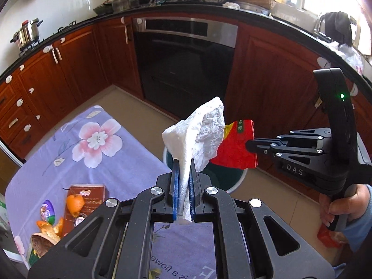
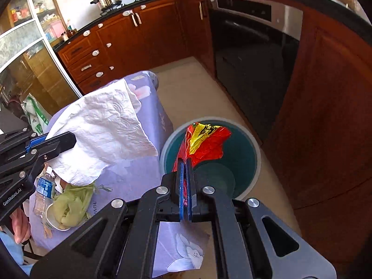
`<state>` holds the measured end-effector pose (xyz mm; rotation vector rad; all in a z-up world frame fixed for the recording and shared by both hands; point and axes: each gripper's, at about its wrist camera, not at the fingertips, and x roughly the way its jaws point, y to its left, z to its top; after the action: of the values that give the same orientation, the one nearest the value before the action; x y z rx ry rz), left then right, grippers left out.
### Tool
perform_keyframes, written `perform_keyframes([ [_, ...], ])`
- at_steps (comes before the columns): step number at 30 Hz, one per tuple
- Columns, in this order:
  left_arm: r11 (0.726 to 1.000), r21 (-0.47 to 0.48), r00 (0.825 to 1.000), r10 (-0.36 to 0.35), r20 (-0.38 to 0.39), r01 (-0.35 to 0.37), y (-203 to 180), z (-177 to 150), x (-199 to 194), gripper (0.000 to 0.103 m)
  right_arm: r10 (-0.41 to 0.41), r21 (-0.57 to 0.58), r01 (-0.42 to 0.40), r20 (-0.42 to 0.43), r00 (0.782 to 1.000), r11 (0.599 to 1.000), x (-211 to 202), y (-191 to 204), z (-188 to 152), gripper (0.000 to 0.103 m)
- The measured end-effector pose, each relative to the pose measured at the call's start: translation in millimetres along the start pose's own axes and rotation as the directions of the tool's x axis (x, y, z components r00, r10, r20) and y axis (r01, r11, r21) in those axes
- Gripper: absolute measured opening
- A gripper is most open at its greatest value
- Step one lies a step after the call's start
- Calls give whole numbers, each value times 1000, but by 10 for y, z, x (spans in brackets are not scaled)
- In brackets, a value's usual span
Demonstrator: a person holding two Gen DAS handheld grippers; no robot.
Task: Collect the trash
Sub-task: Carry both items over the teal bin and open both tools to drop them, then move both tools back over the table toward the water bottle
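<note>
White embossed napkin [image 1: 197, 134], crumpled.

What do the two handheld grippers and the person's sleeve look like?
Both the left gripper and the right gripper have black angular frames with silver bolts and blue-padded fingers. The right one has white "DAS" lettering and a green light. The light blue sleeve shows.

My left gripper [image 1: 183, 162]: black linkage frame, silver rivets, blue pads.
My right gripper [image 2: 185, 162]: same build; "DAS" lettering, green light on its handle.
My sleeves [image 1: 358, 230]: light blue.
</note>
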<state>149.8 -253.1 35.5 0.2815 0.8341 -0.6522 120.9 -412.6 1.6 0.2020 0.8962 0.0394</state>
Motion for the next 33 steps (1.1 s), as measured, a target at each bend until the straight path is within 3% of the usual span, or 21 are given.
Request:
perform_keyframes([
  [4,999,-37,998,-26,-53,24,-17,21,358,8,9,15,-8,-71,997,1000,299,-151,-48,3],
  [6,999,-39,997,-31,-74,28,-30,35,502,8,33,38,-29,-104,994,999,424,-209,-54,8],
  [7,999,-39,996,-33,-83,30,-38,38,565,8,39,48,-34,-112,993,998,464,-237,-59,22],
  [8,999,-38,995,-35,-91,32,-37,41,614,8,35,55,-29,-108,993,998,482,-267,-63,52],
  [10,999,-31,994,-37,-104,34,-63,51,718,8,20,59,-15,-80,997,998,461,-307,-57,71],
  [13,999,-24,991,-46,-129,44,-103,72,889,8,-14,63,18,-67,998,998,415,-373,-38,79],
  [16,998,-7,987,-64,-147,64,-174,115,1053,8,-36,96,42,-64,997,995,354,-480,-13,80],
  [19,995,-4,982,-94,-163,95,-248,164,1223,8,-63,120,68,-46,997,990,271,-559,26,89],
  [25,989,-30,969,-146,-198,142,-319,228,1486,11,-112,125,115,-24,993,986,143,-651,54,90],
  [26,990,-31,968,-143,-205,139,-323,230,1504,23,-114,129,117,-25,993,985,138,-673,60,90],
  [28,994,-32,976,-111,-186,107,-309,243,1458,80,-121,132,123,-25,992,984,127,-705,58,90],
  [31,999,-18,991,-46,-125,44,-278,224,1329,100,-118,146,120,-22,993,982,118,-722,63,94],
  [33,999,-27,992,-43,-117,40,-232,207,1263,99,-119,150,121,-20,993,981,118,-722,72,94],
])
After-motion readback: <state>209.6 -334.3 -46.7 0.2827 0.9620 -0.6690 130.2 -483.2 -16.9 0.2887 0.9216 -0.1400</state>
